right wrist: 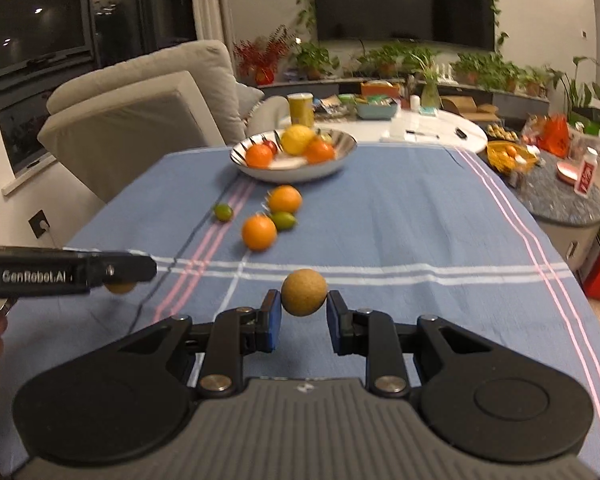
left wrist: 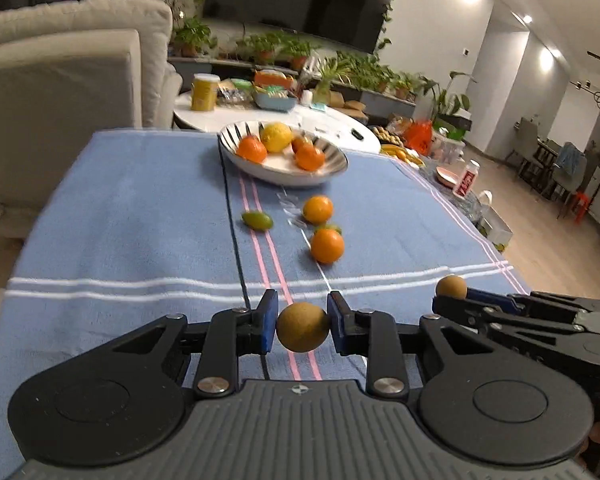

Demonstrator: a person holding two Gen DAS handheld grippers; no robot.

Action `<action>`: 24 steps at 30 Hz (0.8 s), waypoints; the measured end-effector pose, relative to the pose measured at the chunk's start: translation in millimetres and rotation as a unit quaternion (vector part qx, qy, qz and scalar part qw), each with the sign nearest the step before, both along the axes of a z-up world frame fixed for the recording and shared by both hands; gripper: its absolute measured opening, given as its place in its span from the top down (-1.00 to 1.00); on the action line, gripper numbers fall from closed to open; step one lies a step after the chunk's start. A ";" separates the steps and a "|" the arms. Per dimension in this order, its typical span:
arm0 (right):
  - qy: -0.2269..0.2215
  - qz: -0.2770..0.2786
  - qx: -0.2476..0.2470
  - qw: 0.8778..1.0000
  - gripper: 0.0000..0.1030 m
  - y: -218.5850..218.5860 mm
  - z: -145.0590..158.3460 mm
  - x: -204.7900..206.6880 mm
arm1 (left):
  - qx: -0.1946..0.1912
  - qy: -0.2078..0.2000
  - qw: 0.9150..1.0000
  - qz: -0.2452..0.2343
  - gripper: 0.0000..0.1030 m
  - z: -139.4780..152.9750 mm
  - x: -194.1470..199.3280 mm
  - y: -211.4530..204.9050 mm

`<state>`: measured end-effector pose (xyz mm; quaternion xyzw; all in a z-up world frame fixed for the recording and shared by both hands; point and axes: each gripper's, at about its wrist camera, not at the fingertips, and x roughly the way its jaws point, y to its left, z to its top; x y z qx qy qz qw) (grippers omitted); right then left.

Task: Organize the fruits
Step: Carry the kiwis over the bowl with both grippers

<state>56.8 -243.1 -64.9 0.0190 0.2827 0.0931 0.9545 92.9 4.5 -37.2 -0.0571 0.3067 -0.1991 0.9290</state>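
Bowl [left wrist: 332, 168] sits straight ahead at the tabletop's far edge, beyond loose oranges [left wrist: 327, 245]. Left claw [left wrist: 302, 322] pinches one brown fruit [left wrist: 302, 327]; right claw [right wrist: 303, 307] pinches another brown fruit [right wrist: 304, 292], both at the near edge, about equally far from it.

Bare blue cloth [right wrist: 400, 216] fills the frame's right half, open up to the bowl [right wrist: 294, 152]. Centre-left, two oranges [right wrist: 259, 232] and limes [right wrist: 223, 212] clutter the straight path.
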 end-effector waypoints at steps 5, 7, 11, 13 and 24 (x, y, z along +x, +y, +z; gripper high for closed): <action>-0.016 0.008 -0.004 1.000 0.17 5.6 8.2 11.2 | 0.003 -0.028 1.000 0.007 0.51 16.7 -0.2 2.4; -0.024 0.008 -0.005 1.000 0.17 6.9 11.5 13.1 | 0.001 -0.042 0.999 0.005 0.51 22.8 -0.2 2.9; -0.038 0.013 -0.006 0.999 0.17 9.0 21.9 21.3 | 0.000 -0.057 0.998 0.011 0.51 31.6 6.1 2.1; -0.043 0.015 -0.006 0.999 0.17 9.5 25.6 26.0 | -0.001 -0.060 0.998 0.015 0.51 34.4 11.6 2.2; -0.057 0.017 -0.006 0.998 0.17 6.4 42.5 57.1 | -0.013 -0.055 0.998 0.030 0.51 43.2 46.1 4.0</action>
